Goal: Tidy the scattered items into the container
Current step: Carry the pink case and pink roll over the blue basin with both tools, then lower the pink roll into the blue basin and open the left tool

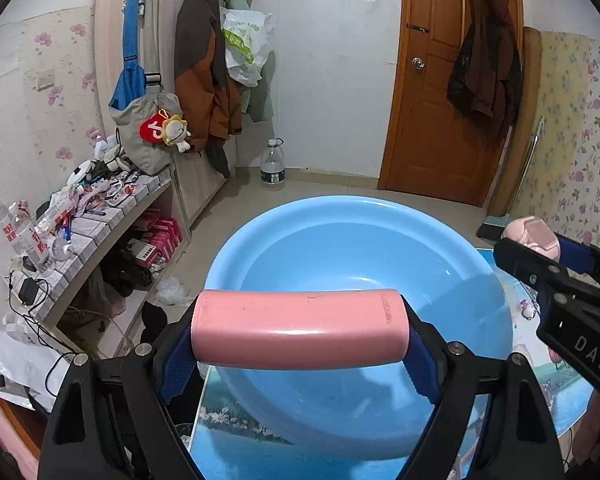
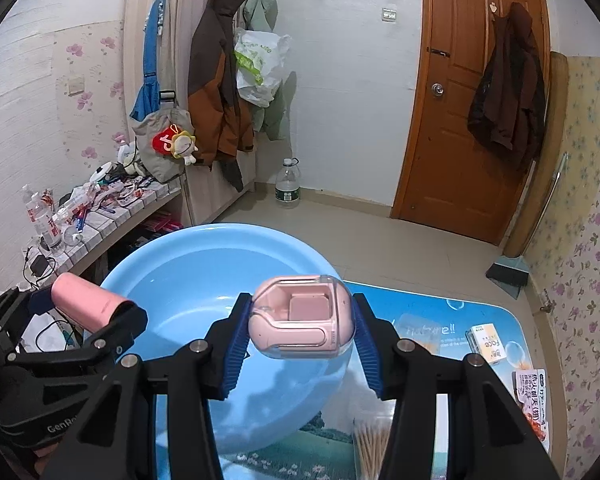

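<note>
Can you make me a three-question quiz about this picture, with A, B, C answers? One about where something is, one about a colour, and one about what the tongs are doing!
1. Where is the basin?
A. on the table
B. on the floor
C. on the shelf

2. What colour is the power bank?
A. green
B. pink
C. black

3. What are the right tongs doing?
A. hanging open
B. resting in the basin
C. gripping the earbud case

Answers:
1. A, it sits on the picture-printed table.
2. B, the bar in the left tongs is pink.
3. C, both blue pads press the case's sides, above the basin.
</note>
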`<state>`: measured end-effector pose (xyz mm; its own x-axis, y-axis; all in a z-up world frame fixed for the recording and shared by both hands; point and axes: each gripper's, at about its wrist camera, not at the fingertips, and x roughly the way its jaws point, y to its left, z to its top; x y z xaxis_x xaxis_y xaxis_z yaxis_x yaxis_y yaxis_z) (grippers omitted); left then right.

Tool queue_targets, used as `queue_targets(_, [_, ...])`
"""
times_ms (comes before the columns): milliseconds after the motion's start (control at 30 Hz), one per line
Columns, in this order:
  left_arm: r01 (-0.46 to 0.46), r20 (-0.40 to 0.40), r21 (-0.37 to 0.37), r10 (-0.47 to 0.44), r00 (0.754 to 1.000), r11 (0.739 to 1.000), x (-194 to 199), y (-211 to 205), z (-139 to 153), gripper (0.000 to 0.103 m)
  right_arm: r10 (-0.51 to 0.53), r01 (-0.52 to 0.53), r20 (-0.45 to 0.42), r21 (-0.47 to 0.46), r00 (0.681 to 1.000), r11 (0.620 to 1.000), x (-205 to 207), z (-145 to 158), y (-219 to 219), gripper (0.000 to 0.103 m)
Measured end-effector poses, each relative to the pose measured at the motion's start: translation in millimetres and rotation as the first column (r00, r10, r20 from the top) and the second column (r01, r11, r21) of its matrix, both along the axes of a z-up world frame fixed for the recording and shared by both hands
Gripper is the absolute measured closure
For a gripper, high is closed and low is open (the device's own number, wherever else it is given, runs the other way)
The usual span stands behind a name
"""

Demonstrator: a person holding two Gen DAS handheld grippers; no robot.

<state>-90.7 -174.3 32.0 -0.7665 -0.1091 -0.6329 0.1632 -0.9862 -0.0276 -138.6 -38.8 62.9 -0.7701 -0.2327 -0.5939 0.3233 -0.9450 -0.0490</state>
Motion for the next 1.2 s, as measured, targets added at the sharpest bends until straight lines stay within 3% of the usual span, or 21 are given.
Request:
queue_targets(667, [0.071,0.108,-0.009,-0.069,0.992,0.997,-36,17,-24,0.017,-0.008,0.008,0.007,0.015,1.0,1.0,-33,-12,-17,0.053])
queue_targets(833, [0.108,0.169,0.033,-0.112,0.979,0.994,-43,24,-30,0.017,-0.013,0.013,0.008,0.019,1.0,1.0,-33,-14,-16,0.053])
queue_targets(933, [0.118,0.187,0.003,-0.117,0.975,0.993,-45,30,-34,0.017,-0.02,0.02,0.005,0.018,1.0,1.0,-31,-15,-14,0.053])
queue_targets(1200, [0.128,0.253,0.005,-0.126,0.959,0.992,-53,32,-43,0.017,-0.024,0.024,0.014,0.019,1.0,1.0,-28,-18,-11,0.053])
